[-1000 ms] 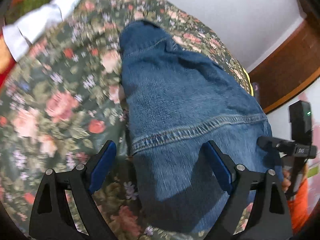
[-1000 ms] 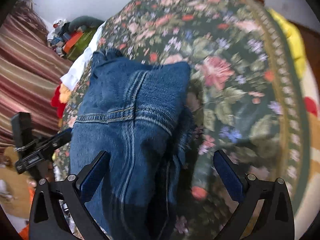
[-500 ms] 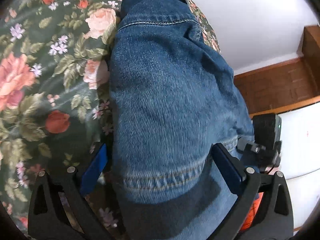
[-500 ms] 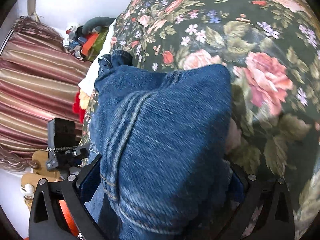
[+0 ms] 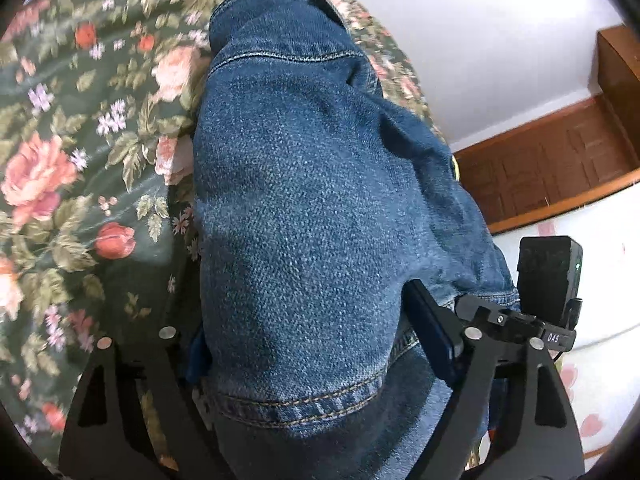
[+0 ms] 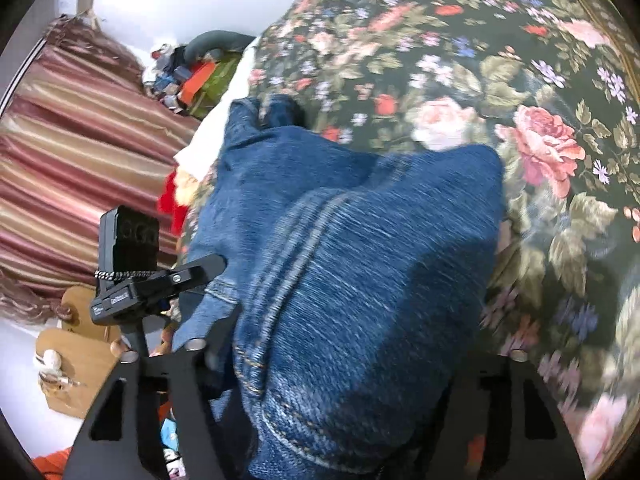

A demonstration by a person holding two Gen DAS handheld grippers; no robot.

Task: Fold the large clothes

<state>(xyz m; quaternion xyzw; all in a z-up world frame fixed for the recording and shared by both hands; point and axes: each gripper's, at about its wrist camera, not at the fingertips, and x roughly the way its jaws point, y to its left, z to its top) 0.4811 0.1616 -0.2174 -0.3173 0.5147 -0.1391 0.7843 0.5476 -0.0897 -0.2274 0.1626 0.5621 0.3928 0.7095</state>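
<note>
Blue jeans (image 5: 304, 200) lie folded in a long bundle on a floral bedspread (image 5: 68, 152). In the left wrist view the near hem end bulges up between my left gripper's fingers (image 5: 308, 344), which are shut on it. In the right wrist view the same jeans (image 6: 360, 264) fill the gap of my right gripper (image 6: 352, 348), whose fingers are shut on the thick near end. The right fingertips are hidden by denim. Each gripper shows at the edge of the other's view: the right gripper in the left wrist view (image 5: 516, 320), the left gripper in the right wrist view (image 6: 160, 280).
The dark floral bedspread (image 6: 520, 100) spreads to the right of the jeans. A striped curtain (image 6: 72, 152) and a pile of coloured items (image 6: 192, 76) sit at the far left. A white wall and wooden furniture (image 5: 560, 168) stand beyond the bed.
Both grippers went from open above the jeans to pushed down over the near end and closed on the denim. The fabric now bulges up between the fingers.
</note>
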